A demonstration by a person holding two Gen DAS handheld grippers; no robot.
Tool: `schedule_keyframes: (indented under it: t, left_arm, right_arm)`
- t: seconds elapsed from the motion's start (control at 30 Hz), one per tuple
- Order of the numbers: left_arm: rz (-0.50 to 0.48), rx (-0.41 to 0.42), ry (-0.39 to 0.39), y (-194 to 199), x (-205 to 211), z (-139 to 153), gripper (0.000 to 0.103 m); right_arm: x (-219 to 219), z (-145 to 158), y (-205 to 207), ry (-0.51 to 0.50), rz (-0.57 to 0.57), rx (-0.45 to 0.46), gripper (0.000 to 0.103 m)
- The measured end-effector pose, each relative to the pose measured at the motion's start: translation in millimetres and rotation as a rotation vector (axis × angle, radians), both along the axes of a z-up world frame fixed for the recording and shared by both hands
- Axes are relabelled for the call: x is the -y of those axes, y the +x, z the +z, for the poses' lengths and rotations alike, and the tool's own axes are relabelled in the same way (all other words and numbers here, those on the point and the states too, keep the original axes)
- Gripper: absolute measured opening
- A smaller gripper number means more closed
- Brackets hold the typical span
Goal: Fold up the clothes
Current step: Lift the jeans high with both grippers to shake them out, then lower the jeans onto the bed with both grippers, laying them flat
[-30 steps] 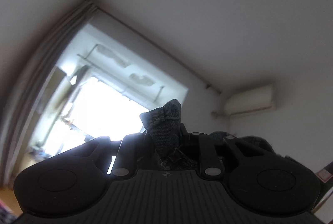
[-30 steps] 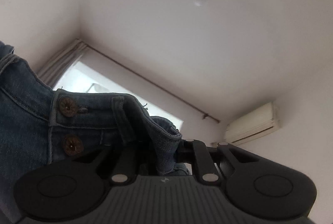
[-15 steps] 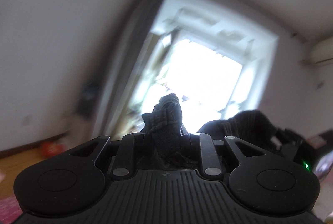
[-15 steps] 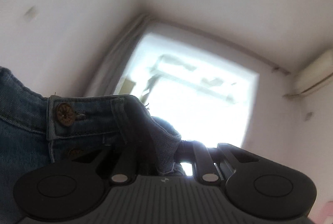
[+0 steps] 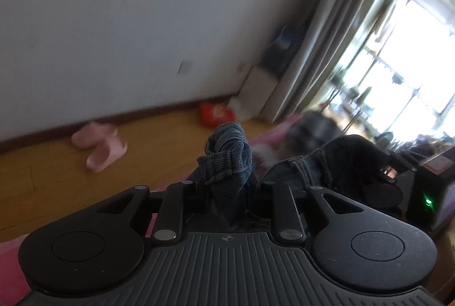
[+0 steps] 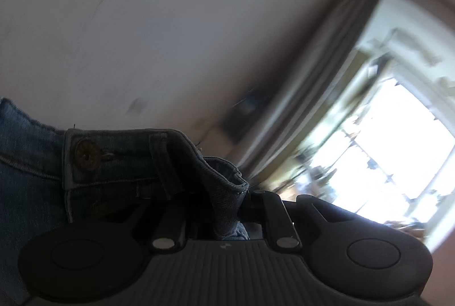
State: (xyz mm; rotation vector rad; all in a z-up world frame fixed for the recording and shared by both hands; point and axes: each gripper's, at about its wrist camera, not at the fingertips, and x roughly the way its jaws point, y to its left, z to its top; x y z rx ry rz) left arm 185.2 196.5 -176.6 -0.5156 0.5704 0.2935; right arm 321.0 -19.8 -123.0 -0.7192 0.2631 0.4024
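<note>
Nearest in the left wrist view: the left gripper, black, its fingers pinching a bunched fold of the blue denim jeans. The fold stands up between the fingers in a crumpled knot. These jaws have just been opening a little, with the cloth still between them and held.

Nearest in the right wrist view: the right gripper, fingers close together and clamped on the jeans' waistband edge. Left of the grip the waistband runs flat across the view, showing a brown metal button and a belt loop; a second button lies lower, partly hidden behind the gripper body.

To the right in the left view, more dark denim bunches up beside a black device with a green light.

Beyond the left gripper: a yellow wooden floor. On it, to the left, a pair of pink slippers lies near the dark skirting board. Further off, a red bag or packet, blurred, sits by the wall. A pink patterned cloth surface lies just past the held fold, also blurred.

Far: a plain white wall fills the left. At far right a grey curtain hangs beside a bright window; the same curtain and window show blurred in the right view.
</note>
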Motion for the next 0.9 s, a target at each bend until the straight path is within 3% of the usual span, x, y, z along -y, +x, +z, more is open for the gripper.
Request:
schedule_keyframes:
  t: [0.13,0.2,0.27,0.3,0.43,0.53,0.6,0.7,0.83,0.9]
  left_arm:
    - [-0.069,-0.145,-0.086,21.5,-32.2,-31.3,0.037]
    - [-0.099,-0.171,-0.072,17.9,-41.2,-38.9,0.042]
    - [-0.135,-0.196,-0.066,14.8,-51.7,-44.7,0.055]
    - [-0.155,-0.209,-0.069,13.7,-58.0,-46.8,0.056]
    - [-0.225,-0.243,-0.079,25.4,-70.1,-59.6,0.060]
    - [-0.296,-0.273,-0.158,36.1,-72.9,-80.7,0.063]
    - [-0.351,-0.283,-0.224,41.3,-76.8,-94.5,0.065]
    - [-0.387,-0.284,-0.292,43.4,-77.7,-106.8,0.070]
    - [-0.361,-0.263,-0.396,40.0,-88.7,-121.8,0.069]
    - [-0.356,-0.252,-0.408,32.8,-89.5,-123.4,0.068]
  right_arm:
    - [-37.8,-70.4,47.3,-0.067,0.017,-0.149,0.014]
    - [-45.9,-100.2,71.8,-0.078,0.002,-0.260,0.016]
    - [-54.7,-130.0,97.3,-0.085,-0.015,-0.392,0.021]
    - [-58.3,-146.4,102.0,-0.075,-0.027,-0.473,0.028]
    - [-45.1,-145.4,104.5,0.028,-0.037,-0.611,0.040]
    - [-20.0,-117.5,106.0,0.131,-0.015,-0.669,0.069]
    - [-2.5,-106.2,106.2,0.192,0.004,-0.702,0.076]
    - [13.3,-107.7,116.7,0.205,0.017,-0.772,0.082]
    - [9.0,-149.7,137.9,0.134,-0.011,-0.829,0.086]
    - [6.3,-171.2,152.2,0.139,-0.068,-0.906,0.085]
